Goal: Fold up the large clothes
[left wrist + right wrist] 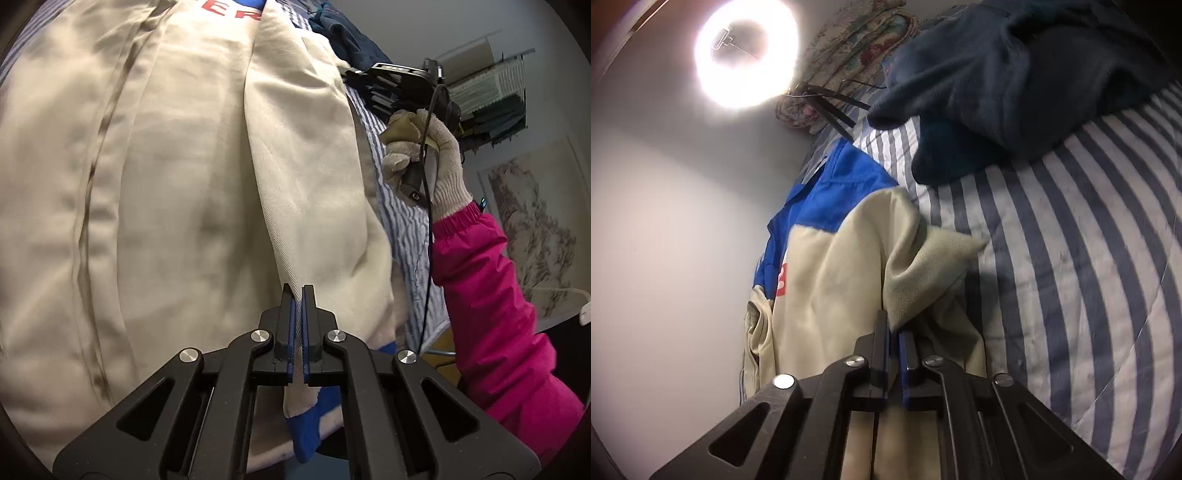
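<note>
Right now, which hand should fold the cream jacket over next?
Probably left: the left gripper pinches the cream jacket at its blue-trimmed end, with cloth spread ahead. The right gripper grips a bunched fold.

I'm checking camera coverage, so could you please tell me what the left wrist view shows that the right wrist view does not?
Only the left wrist view shows the gloved hand in a pink sleeve holding the right tool, plus the left tool shut on the cream jacket.

Only the right wrist view shows the ring light, the dark blue garment and a floral cloth.

Both show the jacket with its blue panel and the striped bedding.
</note>
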`<state>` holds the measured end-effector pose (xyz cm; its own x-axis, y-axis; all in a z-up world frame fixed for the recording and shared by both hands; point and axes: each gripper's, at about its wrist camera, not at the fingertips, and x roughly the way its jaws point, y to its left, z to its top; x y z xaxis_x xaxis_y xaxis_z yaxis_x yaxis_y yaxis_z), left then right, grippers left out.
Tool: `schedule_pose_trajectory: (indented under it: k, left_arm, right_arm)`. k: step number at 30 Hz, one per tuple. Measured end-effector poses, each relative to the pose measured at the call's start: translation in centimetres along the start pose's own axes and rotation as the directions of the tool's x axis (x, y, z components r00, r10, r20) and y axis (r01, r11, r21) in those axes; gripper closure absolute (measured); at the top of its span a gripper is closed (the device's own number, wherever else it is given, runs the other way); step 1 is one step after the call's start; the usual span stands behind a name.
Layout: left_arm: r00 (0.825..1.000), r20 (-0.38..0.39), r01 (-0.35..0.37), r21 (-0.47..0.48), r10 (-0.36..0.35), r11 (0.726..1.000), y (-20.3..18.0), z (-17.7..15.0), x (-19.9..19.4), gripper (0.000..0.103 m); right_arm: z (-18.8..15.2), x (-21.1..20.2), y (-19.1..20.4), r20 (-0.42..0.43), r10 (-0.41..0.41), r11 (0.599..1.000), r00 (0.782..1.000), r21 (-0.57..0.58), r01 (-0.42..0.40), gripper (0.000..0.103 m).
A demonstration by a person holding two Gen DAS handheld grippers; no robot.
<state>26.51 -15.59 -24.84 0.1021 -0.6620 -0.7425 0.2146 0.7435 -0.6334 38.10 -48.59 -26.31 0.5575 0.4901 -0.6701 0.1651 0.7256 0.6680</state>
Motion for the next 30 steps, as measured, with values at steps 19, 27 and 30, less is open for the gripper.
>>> schedule_pose_trajectory:
  k: [19,27,30]
  left_arm:
    - [0.996,-0.02,-0.087,-0.013,0.087,0.996,1.3,-1.8,0.3,0.079]
    - [0.998,-0.005,-0.057,-0.056,0.057,0.997,2.6,-1.5,-1.2,0.079]
    - [0.999,-0.011,-0.049,-0.079,0.048,0.996,3.4,-1.6,-1.5,0.079]
  right_arm:
    - [-4.7,-7.6,1.2,-0.046,-0.071,0.994,0.996,-0.081,0.067,0.085]
    - [-19.1,-12.3,2.9,-0.229,-0.027,0.997,0.973,-0.082,0.008,0.081]
    - [-22.2,-12.9,3.5,-0.254,-0.042,0.995,0.966,-0.103,0.016,0.073]
